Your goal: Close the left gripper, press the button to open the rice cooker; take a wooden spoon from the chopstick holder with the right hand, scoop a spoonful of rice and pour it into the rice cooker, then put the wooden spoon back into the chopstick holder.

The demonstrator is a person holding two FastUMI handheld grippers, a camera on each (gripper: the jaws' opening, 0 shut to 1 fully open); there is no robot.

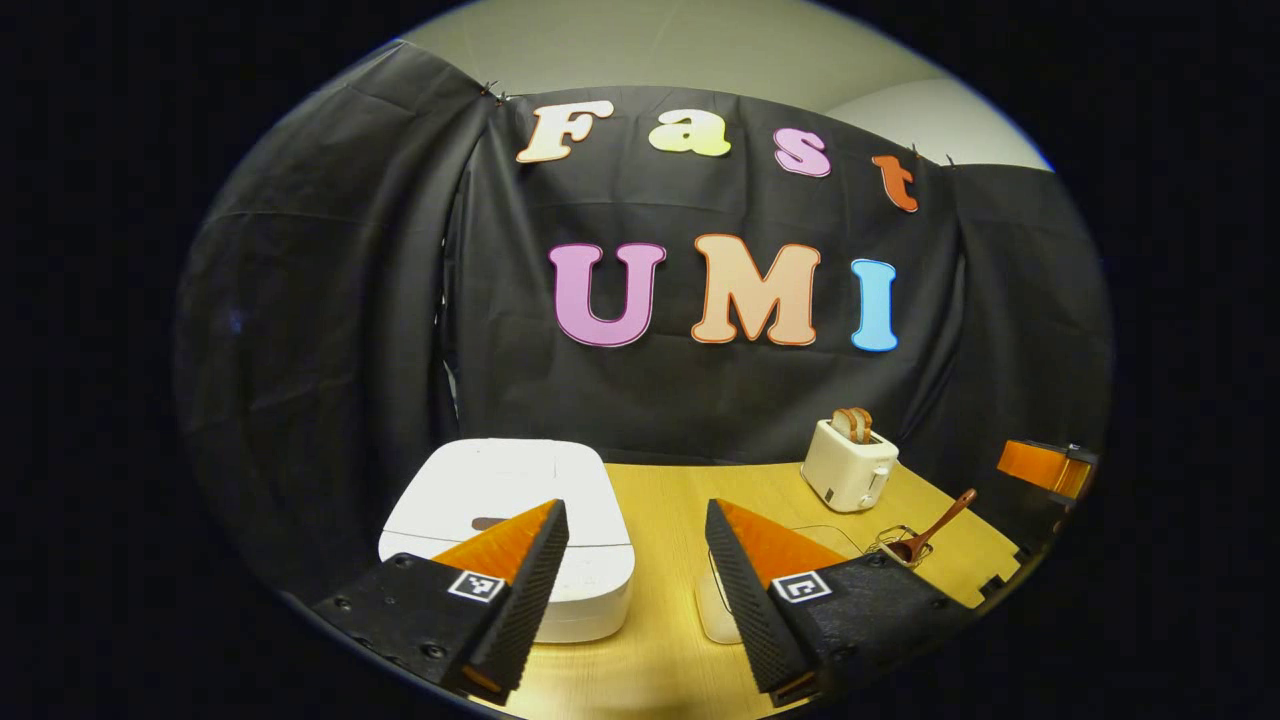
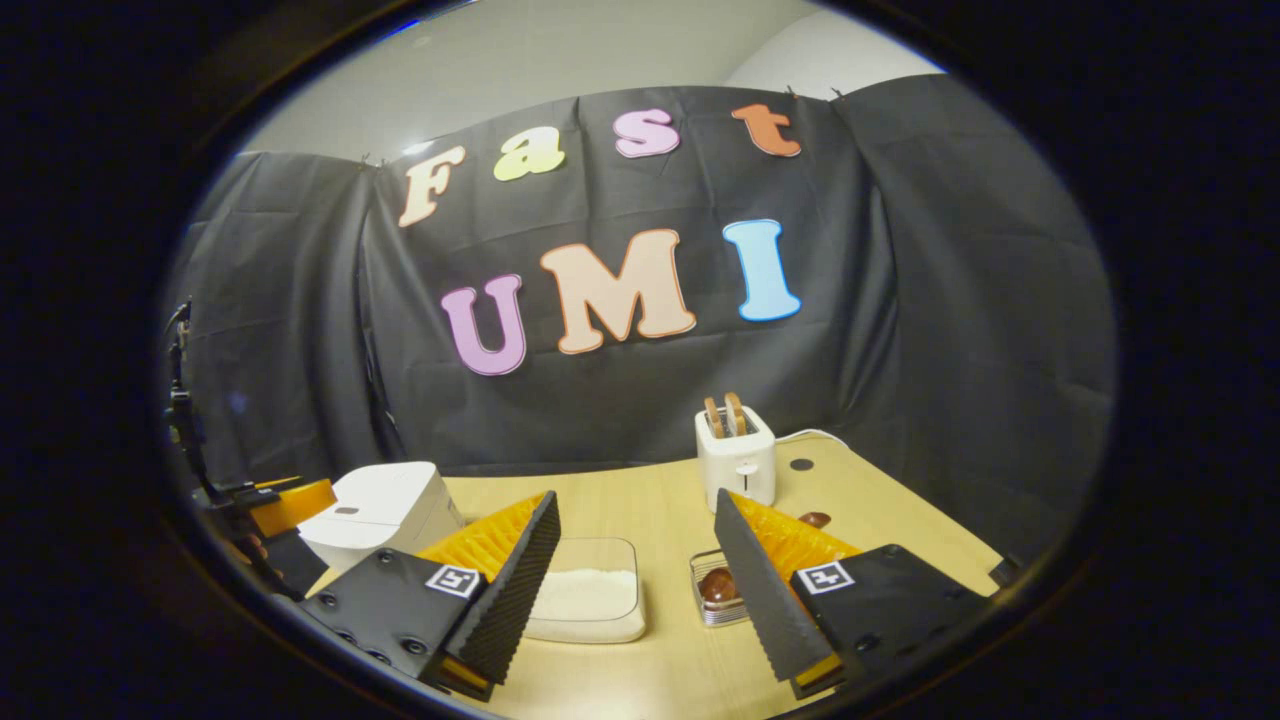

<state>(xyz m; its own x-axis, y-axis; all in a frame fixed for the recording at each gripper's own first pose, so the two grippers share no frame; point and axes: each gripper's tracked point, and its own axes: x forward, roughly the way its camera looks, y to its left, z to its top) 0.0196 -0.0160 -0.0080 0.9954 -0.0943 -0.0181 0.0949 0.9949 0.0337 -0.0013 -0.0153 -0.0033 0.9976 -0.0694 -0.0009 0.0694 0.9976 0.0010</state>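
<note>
The white rice cooker stands at the table's left with its lid down; a small dark button sits near its front edge. My left gripper is open just in front of it, the left finger over the cooker's front. A wooden spoon leans in the wire chopstick holder at the right. In the right gripper view my right gripper is open above the table, with the tray of white rice and the holder with the spoon's bowl just ahead. The rice cooker stands at the left.
A white toaster with bread slices stands at the back of the wooden table. The other gripper shows orange beside the cooker, far left. Black cloth walls close the back and sides. A small dark hole lies right of the toaster.
</note>
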